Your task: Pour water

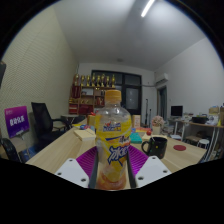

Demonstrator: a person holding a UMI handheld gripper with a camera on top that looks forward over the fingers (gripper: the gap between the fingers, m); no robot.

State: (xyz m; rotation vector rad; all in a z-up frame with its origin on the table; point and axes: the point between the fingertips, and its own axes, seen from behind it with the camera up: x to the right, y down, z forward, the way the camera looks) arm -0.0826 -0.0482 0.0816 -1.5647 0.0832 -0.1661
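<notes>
A clear plastic bottle (112,135) with an orange cap, a yellow label and yellow drink in its lower half stands upright between my fingers. My gripper (112,172) is shut on the bottle, both purple pads (87,160) pressing its lower sides. The bottle is held above the wooden table (60,150). A dark mug (157,147) stands on the table beyond my right finger, to the right of the bottle. The bottle's base is hidden between my fingers.
Small objects sit on the table behind the bottle. A black office chair (44,118) stands at the left, and a magenta sign (16,121) is farther left. Shelves (92,95) with several items line the back wall. A desk with a monitor (178,112) is at the right.
</notes>
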